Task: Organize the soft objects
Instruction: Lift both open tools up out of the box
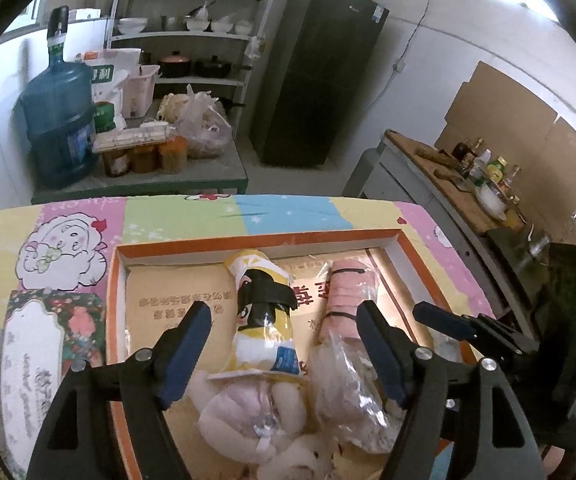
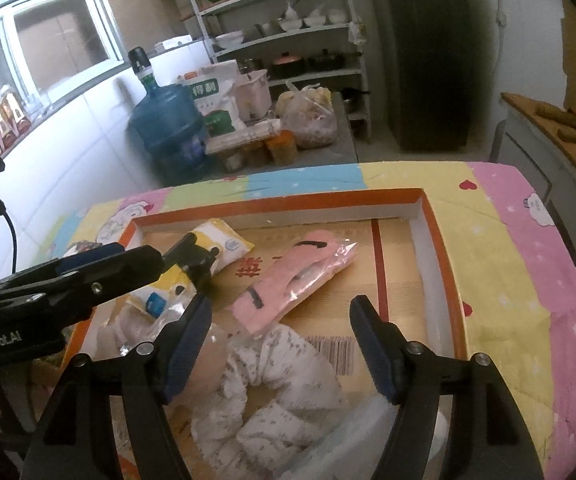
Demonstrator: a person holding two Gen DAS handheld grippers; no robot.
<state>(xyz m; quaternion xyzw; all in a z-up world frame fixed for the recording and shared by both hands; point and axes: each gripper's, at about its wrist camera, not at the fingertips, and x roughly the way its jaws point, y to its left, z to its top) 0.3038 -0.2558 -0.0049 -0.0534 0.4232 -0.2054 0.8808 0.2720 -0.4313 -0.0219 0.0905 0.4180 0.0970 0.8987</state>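
Note:
An orange-rimmed cardboard box lid (image 1: 248,238) (image 2: 443,240) lies on the patterned table and holds soft goods. A yellow cartoon-print packet (image 1: 262,316) (image 2: 224,246) lies in it, with a pink packet in clear plastic (image 1: 345,292) (image 2: 288,284) to its right. A white plush piece (image 1: 244,412) lies at the near side. A white speckled scrunchie (image 2: 276,396) sits under the right gripper. My left gripper (image 1: 286,340) is open above the yellow packet and plush, holding nothing. My right gripper (image 2: 280,344) is open above the scrunchie, empty. The left gripper also shows in the right wrist view (image 2: 160,256).
A floral card box (image 1: 44,344) lies left of the lid. Beyond the table stand a blue water jug (image 1: 58,120), jars and bags on a low bench, a shelf rack (image 1: 192,32), a dark fridge (image 1: 319,76), and a counter with bottles (image 1: 483,176) at right.

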